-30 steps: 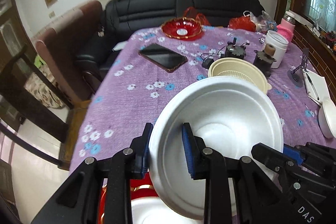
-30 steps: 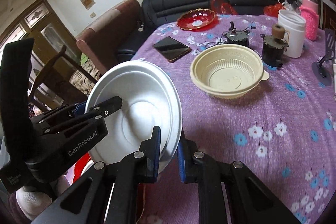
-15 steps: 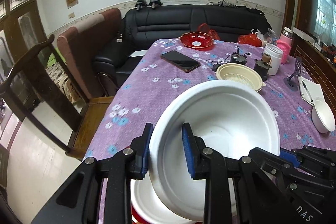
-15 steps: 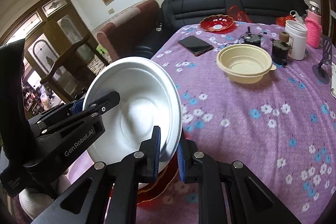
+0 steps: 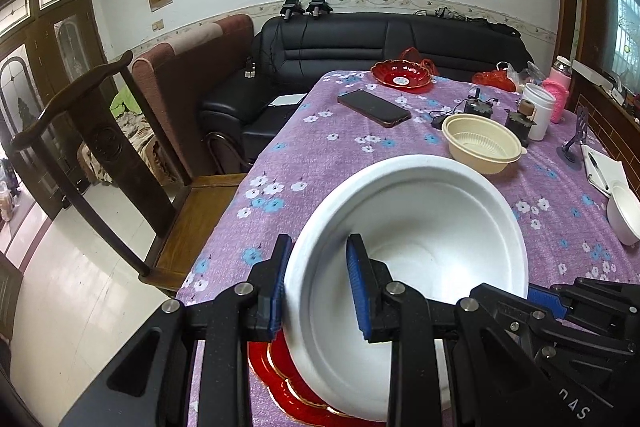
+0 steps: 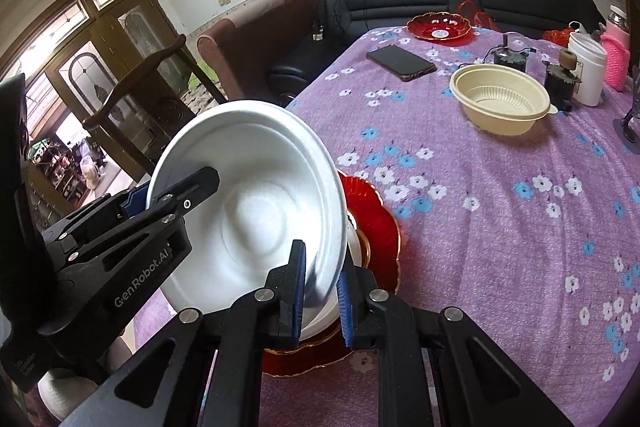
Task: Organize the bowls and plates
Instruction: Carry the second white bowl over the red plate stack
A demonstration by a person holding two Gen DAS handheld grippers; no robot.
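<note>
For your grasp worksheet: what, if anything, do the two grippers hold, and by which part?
Both hold the white bowl by its rim: left gripper on the near-left edge, right gripper on the opposite edge.

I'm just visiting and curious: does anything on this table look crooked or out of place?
Yes. The white bowl is tilted steeply, pinched at opposite rims by the left gripper and right gripper above the red plate. A phone lies among the dishes.

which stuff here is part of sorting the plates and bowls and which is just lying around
Part of the job:
white bowl, held by left gripper and right gripper
red plate
cream bowl
red dish
small white bowl

Lying about:
phone
white cup
pink bottle
notepad
</note>
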